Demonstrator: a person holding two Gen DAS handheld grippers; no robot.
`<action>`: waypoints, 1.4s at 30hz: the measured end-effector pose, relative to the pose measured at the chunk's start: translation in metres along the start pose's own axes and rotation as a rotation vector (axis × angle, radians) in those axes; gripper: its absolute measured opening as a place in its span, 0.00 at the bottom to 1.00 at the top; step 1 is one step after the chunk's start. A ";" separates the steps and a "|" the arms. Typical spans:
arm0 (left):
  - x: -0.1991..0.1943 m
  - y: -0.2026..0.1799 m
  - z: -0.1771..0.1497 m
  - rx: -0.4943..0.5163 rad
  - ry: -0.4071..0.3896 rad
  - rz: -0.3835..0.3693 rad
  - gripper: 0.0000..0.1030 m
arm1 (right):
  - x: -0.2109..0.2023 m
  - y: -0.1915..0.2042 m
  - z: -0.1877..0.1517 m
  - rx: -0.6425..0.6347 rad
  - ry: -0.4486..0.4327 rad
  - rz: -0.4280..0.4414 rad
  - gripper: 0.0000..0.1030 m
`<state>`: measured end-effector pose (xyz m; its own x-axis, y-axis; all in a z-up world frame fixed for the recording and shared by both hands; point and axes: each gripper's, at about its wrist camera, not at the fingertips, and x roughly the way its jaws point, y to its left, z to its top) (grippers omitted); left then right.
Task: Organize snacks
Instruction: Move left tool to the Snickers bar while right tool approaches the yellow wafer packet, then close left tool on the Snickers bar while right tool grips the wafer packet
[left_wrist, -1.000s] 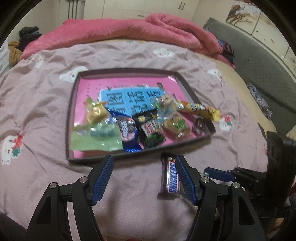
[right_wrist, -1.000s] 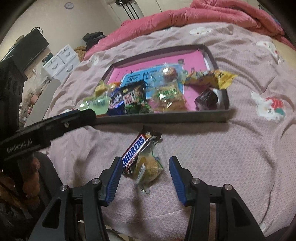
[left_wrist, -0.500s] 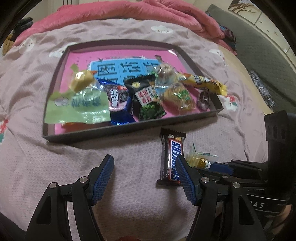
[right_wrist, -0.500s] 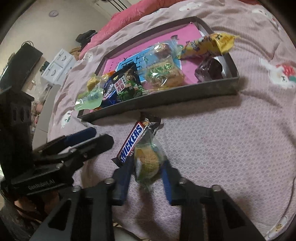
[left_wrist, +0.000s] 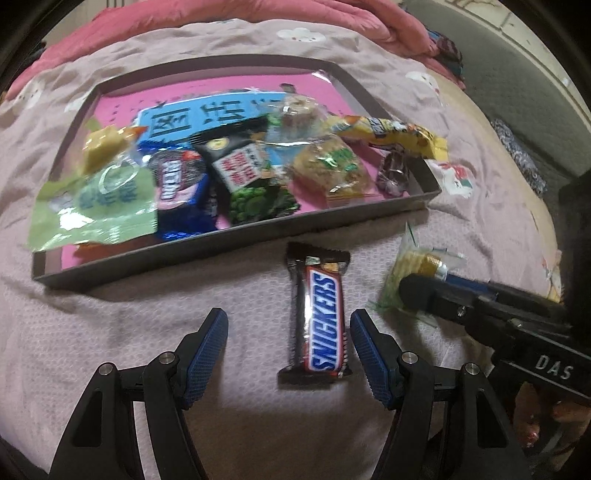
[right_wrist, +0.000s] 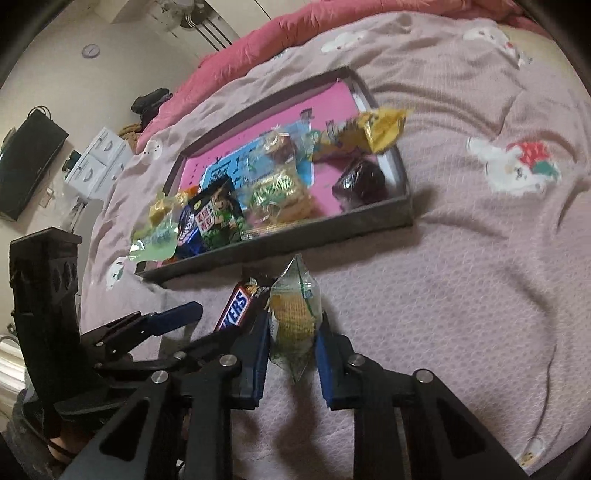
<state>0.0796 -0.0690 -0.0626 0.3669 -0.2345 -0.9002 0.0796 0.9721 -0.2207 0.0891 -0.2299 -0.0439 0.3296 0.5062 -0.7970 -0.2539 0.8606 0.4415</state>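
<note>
Right gripper (right_wrist: 291, 343) was closing on a clear-wrapped yellow biscuit packet (right_wrist: 293, 314) — blue pads pressed both sides of the wrapper, packet standing upright between them, top corner pointing toward the tray. From the left wrist view the same packet (left_wrist: 410, 273) sat at the tip of the right gripper (left_wrist: 424, 291), just right of the Snickers bar.

Left gripper (left_wrist: 288, 347) stood wide open, pads apart, nothing gripped. Snickers bar (left_wrist: 321, 317) lay flat on the pinkish-grey bedspread (left_wrist: 110, 325) between the pads, closer to the right-hand pad; whether it touched that pad couldn't be told. In the right wrist view the bar (right_wrist: 240, 306) lay just left of the held packet, partly hidden behind the right gripper's left finger.

Grey-rimmed tray (left_wrist: 236, 240) with a pink liner lay on the bed beyond the bar, near but apart. Already in it, along the near edge — a pale green pouch (left_wrist: 96, 206), a blue-and-pink wrapped snack (left_wrist: 181, 192), a black-and-green bag (left_wrist: 251, 177), a clear packet of golden biscuits (left_wrist: 328, 170), a dark wrapped candy (left_wrist: 393, 171), and a yellow wrapper (left_wrist: 395, 134) overhanging the tray's right rim.

A red duvet (left_wrist: 229, 11) was bunched at the far end of the bed.
</note>
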 end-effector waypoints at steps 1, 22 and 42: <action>0.002 -0.002 0.000 0.005 0.000 0.003 0.68 | -0.001 0.001 0.001 -0.007 -0.010 -0.008 0.23; -0.031 0.001 0.004 -0.004 -0.096 -0.056 0.28 | -0.027 0.017 0.010 -0.114 -0.179 -0.023 0.23; -0.077 0.023 0.021 -0.059 -0.225 0.029 0.28 | -0.044 0.031 0.013 -0.187 -0.283 -0.020 0.23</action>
<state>0.0723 -0.0288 0.0097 0.5662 -0.1918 -0.8016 0.0143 0.9747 -0.2231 0.0782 -0.2243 0.0103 0.5690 0.5076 -0.6469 -0.3987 0.8584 0.3228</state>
